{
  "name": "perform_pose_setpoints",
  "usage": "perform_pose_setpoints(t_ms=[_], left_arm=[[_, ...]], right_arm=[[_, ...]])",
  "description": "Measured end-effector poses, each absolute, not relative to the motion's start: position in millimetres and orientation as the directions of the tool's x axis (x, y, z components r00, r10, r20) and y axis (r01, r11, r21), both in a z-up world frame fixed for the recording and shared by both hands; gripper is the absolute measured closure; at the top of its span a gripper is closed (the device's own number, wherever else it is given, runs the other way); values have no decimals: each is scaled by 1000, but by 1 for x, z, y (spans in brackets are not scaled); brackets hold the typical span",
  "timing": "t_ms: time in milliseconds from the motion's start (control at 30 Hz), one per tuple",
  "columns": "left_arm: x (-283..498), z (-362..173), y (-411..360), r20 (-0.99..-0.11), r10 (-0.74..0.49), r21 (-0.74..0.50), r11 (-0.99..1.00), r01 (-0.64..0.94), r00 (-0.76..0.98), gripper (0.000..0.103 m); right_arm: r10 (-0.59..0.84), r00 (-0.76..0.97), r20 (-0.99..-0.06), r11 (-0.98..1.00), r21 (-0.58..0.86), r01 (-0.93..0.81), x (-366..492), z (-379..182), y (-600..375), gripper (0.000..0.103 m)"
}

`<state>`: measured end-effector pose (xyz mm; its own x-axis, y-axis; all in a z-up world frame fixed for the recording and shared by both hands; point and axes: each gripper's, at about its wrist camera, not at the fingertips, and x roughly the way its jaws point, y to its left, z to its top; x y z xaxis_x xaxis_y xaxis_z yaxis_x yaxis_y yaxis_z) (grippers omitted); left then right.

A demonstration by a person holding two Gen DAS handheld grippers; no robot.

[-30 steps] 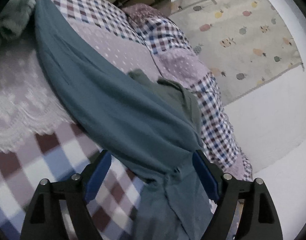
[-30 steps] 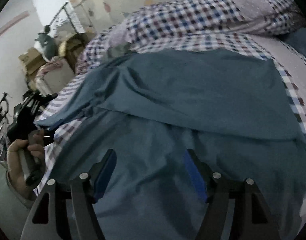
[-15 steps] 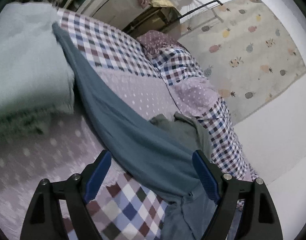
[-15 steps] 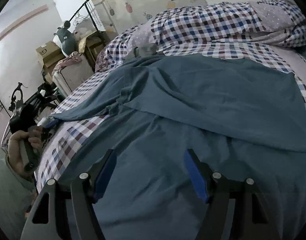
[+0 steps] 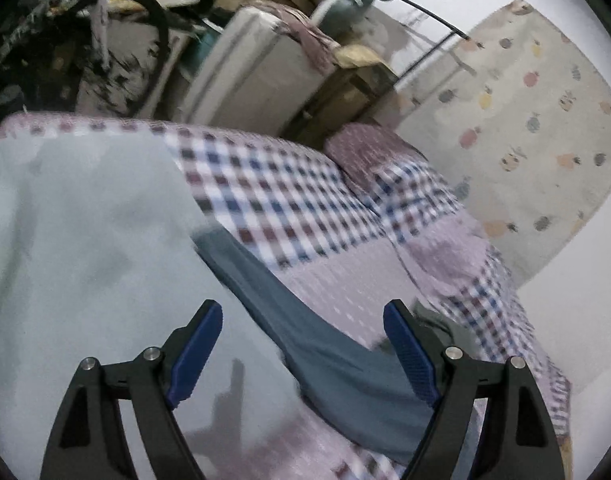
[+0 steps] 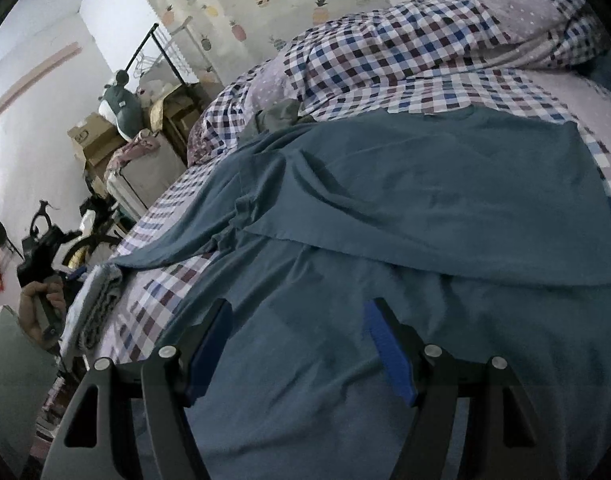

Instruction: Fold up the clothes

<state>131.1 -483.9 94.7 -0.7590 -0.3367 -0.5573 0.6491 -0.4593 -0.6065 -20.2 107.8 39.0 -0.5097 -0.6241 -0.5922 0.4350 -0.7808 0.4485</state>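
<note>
A teal shirt (image 6: pixel 425 208) lies spread on the checked bed, its far side folded over the middle. One sleeve (image 6: pixel 173 244) trails out to the left. My right gripper (image 6: pixel 298 308) hovers open just above the shirt's near part, with nothing between its fingers. In the left wrist view the same sleeve (image 5: pixel 305 340) runs as a teal strip under my left gripper (image 5: pixel 302 308), which is open and holds nothing. That left gripper (image 6: pixel 41 252) also shows in a hand at the bed's left edge in the right wrist view.
A pale folded cloth (image 5: pixel 85 240) lies at the bed's near left corner (image 6: pixel 93 300). A grey-green garment (image 6: pixel 277 116) sits crumpled by the checked duvet (image 6: pixel 405 44). Boxes, a white suitcase (image 5: pixel 257 84) and a bicycle crowd the floor beside the bed.
My left gripper has pulled back and up from the sleeve, and its view has swung over the pale folded cloth towards the clutter. The right gripper has barely moved.
</note>
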Motion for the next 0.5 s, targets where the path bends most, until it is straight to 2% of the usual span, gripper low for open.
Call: perform_pose_setpoints(t_ms=[100, 167, 200, 267, 500], left_arm=[[129, 90, -504, -597, -378, -530, -475, 702, -707, 24], [127, 81, -518, -627, -361, -525, -459, 716, -691, 26], [125, 76, -523, -636, -344, -537, -445, 716, -691, 33], [122, 68, -533, -656, -314, -553, -419, 720, -686, 39], [100, 62, -541, -715, -338, -464, -426, 777, -612, 39]], right_arm=[[-639, -501, -584, -769, 480, 421, -23, 38, 112, 29], [-650, -493, -578, -760, 499, 417, -25, 37, 113, 29], [-654, -492, -574, -756, 503, 419, -24, 36, 113, 29], [-663, -491, -565, -749, 510, 424, -24, 36, 112, 29], [-665, -497, -557, -747, 502, 436, -22, 34, 108, 29]])
